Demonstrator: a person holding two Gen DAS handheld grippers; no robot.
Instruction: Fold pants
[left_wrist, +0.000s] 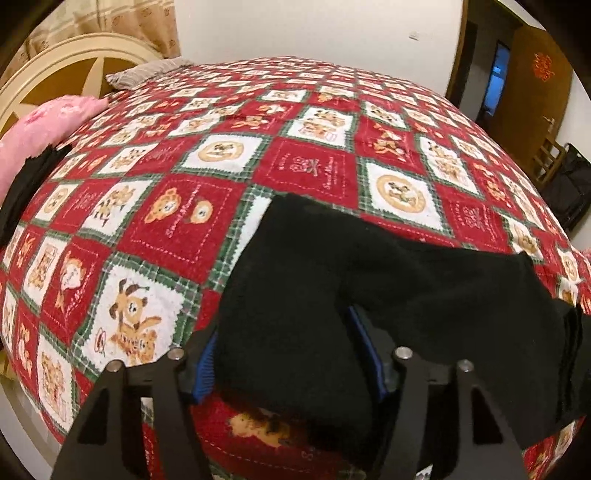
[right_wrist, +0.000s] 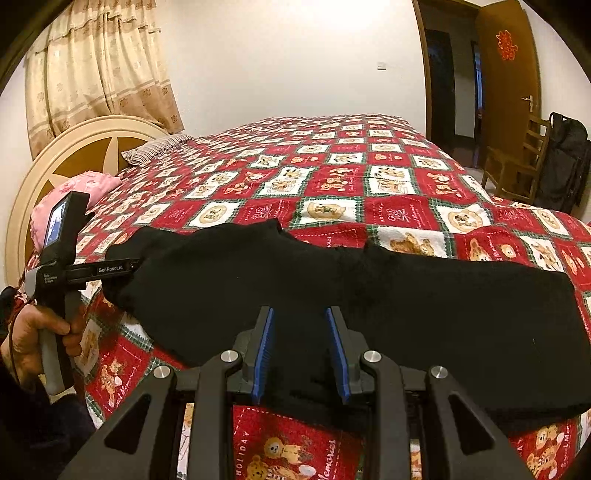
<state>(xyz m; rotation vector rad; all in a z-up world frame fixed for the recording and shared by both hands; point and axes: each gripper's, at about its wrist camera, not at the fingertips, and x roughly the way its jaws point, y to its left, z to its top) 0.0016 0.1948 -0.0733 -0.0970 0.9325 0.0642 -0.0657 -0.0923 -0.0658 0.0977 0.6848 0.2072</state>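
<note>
Black pants (right_wrist: 369, 302) lie across the near edge of the bed on a red patchwork quilt (right_wrist: 332, 177). In the left wrist view the pants (left_wrist: 369, 280) drape between and over my left gripper (left_wrist: 288, 354), whose blue-padded fingers (left_wrist: 207, 365) stand wide with thick cloth bunched between them. In the right wrist view my right gripper (right_wrist: 300, 347) has its blue pads (right_wrist: 264, 354) a moderate gap apart with the pants' edge between them. My left gripper (right_wrist: 122, 271) also shows there, held by a hand at the pants' left end.
A cream headboard (right_wrist: 74, 147), pink pillow (right_wrist: 81, 192) and striped pillow (right_wrist: 155, 147) are at the left. A wooden chair (right_wrist: 517, 166) and black bag (right_wrist: 565, 162) stand by the door at right. A black folded item (left_wrist: 26, 188) lies at the left.
</note>
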